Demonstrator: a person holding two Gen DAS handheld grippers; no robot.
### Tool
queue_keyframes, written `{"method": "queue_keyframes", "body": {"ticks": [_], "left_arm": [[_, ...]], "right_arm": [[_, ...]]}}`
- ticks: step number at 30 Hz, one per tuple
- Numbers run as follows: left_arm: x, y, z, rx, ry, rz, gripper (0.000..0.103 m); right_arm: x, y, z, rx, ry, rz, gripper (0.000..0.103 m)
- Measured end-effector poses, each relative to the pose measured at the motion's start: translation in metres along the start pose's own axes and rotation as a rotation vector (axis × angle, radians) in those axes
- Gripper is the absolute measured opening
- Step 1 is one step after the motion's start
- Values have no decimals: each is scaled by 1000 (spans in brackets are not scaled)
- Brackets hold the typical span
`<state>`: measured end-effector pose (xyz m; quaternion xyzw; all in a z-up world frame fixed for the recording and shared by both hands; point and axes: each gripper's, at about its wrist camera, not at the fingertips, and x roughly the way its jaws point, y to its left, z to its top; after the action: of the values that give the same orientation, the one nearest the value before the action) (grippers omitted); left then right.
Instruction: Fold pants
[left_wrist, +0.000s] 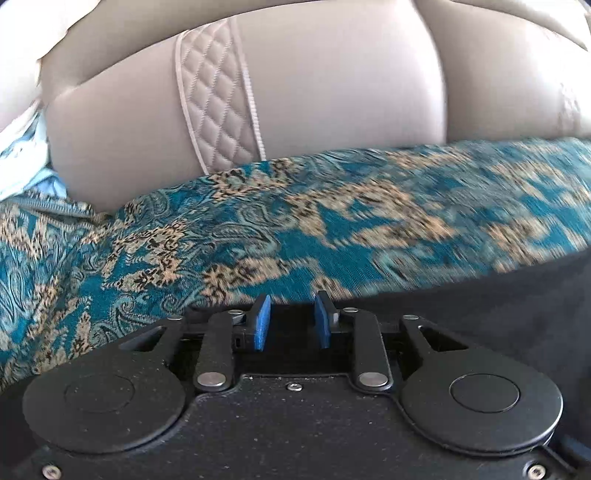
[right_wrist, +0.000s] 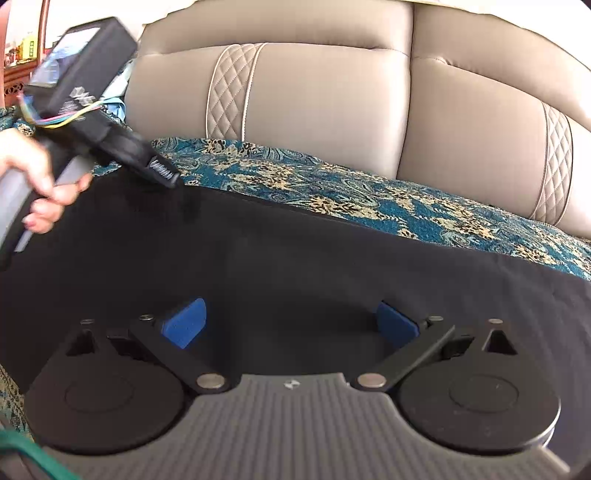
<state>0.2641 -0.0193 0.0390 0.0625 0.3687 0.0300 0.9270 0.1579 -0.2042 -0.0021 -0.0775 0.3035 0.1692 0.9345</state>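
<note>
Right wrist view: black pants (right_wrist: 295, 266) spread across my sofa's patterned cover (right_wrist: 369, 192).
My right tool (right_wrist: 291, 325) gapes wide; my left tool (left_wrist: 291, 325), narrowly apart, grips nothing.

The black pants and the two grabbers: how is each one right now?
pants: spread flat on the patterned cover, not folded yet.
left gripper: jaws narrow, a gap between them; whether it grips cloth is unclear.
right gripper: wide open above the pants, holding nothing.
sofa back: upright, bare.

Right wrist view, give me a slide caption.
Open right gripper over black pants spread on a patterned sofa cover.
</note>
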Motion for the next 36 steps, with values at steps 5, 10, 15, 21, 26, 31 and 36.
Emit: {"method": "queue_keyframes", "body": {"ticks": [5, 10, 15, 21, 26, 31, 36], "left_arm": [[17, 12, 14, -28, 30, 62, 27], [-12, 38, 25, -87, -40, 13, 26], [-49, 28, -3, 45, -56, -116, 26], [-30, 15, -38, 82, -80, -69, 26], [0, 35, -20, -109, -52, -33, 26], [11, 23, -14, -26, -78, 46, 26], [13, 23, -4, -66, -26, 58, 29]], "right_arm": [[2, 0, 1, -1, 5, 0, 103], [2, 0, 2, 5, 8, -1, 103], [1, 0, 4, 8, 11, -7, 103], [-1, -5, 6, 51, 3, -14, 103], [-2, -16, 10, 87, -15, -43, 103], [0, -34, 17, 169, -25, -78, 103], [2, -46, 24, 238, -37, -85, 103]]}}
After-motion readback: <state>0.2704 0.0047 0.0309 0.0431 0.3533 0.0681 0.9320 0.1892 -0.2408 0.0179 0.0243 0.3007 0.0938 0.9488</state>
